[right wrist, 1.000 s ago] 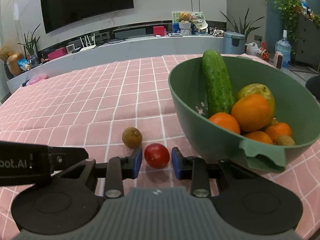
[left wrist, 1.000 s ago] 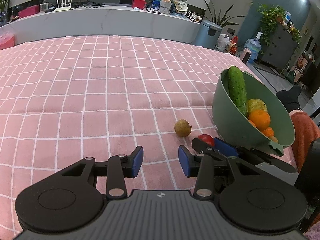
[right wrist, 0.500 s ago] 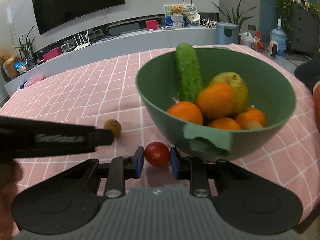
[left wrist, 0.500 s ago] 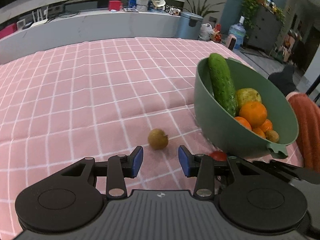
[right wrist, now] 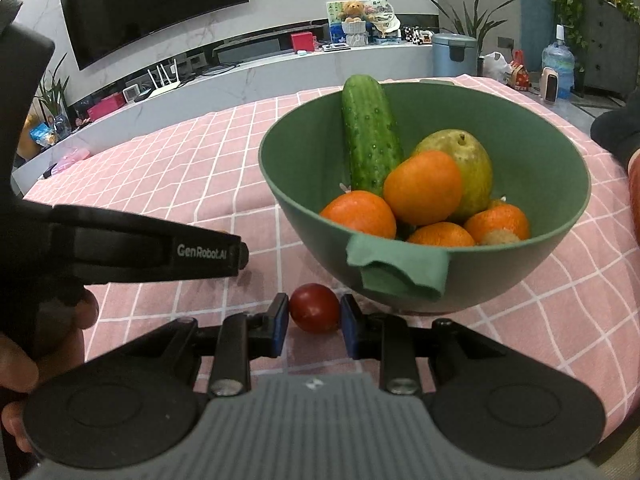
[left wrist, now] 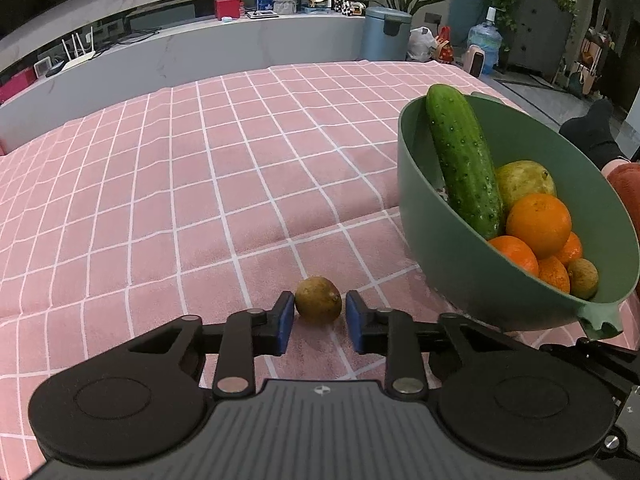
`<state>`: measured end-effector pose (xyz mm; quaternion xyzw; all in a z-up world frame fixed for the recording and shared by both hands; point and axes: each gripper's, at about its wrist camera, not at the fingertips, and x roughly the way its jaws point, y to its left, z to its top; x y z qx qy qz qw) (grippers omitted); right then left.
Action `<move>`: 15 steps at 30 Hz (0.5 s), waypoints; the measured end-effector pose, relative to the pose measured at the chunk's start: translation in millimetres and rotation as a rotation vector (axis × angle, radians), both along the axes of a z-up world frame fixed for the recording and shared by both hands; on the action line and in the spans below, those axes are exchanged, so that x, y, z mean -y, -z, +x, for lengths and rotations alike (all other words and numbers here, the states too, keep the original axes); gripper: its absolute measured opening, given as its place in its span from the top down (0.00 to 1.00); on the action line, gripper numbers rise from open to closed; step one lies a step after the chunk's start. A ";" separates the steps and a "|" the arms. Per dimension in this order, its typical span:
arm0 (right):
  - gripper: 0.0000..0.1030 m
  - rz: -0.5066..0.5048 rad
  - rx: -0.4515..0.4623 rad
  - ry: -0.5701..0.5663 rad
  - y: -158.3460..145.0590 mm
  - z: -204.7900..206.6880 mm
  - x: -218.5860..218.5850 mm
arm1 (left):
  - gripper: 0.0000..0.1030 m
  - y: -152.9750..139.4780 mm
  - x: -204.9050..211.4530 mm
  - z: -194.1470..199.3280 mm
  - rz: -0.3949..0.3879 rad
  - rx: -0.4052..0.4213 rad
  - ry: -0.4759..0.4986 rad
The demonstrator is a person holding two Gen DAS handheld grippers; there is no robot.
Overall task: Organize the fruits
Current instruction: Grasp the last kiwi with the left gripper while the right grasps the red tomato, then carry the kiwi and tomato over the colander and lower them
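Left gripper [left wrist: 319, 314] jaws have just closed in on a small brown fruit [left wrist: 318, 299] lying on the pink checked cloth [left wrist: 200, 184], pads pinching both its sides. Right gripper [right wrist: 313, 322] pinches a red tomato [right wrist: 314, 307] on the cloth, just in front of the green bowl [right wrist: 520, 264]. Bowl contents: cucumber [right wrist: 370, 136] leaning upright against the rim, a pear [right wrist: 470, 168], several oranges [right wrist: 422, 188].

Home living rm: big wall TV [right wrist: 152, 8] over a long low media shelf [right wrist: 256, 68] w/ router [right wrist: 164, 80] & teddy bear [right wrist: 353, 11]. Houseplants [right wrist: 464, 12], pedal bin [right wrist: 454, 54], water jug [right wrist: 558, 66]. Worktop has pink checked cloth [left wrist: 200, 184].
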<state>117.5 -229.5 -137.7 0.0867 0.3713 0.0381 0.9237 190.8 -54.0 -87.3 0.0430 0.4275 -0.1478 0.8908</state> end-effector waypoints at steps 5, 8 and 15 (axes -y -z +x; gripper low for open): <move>0.77 -0.002 -0.003 -0.010 -0.4 1.0 0.5 | 0.73 -0.3 0.0 1.9 -0.007 -0.010 -0.007; 0.77 0.014 -0.014 -0.026 -0.9 0.8 0.7 | 0.73 -2.7 -0.9 -1.5 -0.002 -0.011 -0.011; 0.77 0.062 -0.037 -0.129 -13.3 -7.2 -6.7 | 0.73 -21.3 -11.0 -25.6 -0.008 -0.010 -0.034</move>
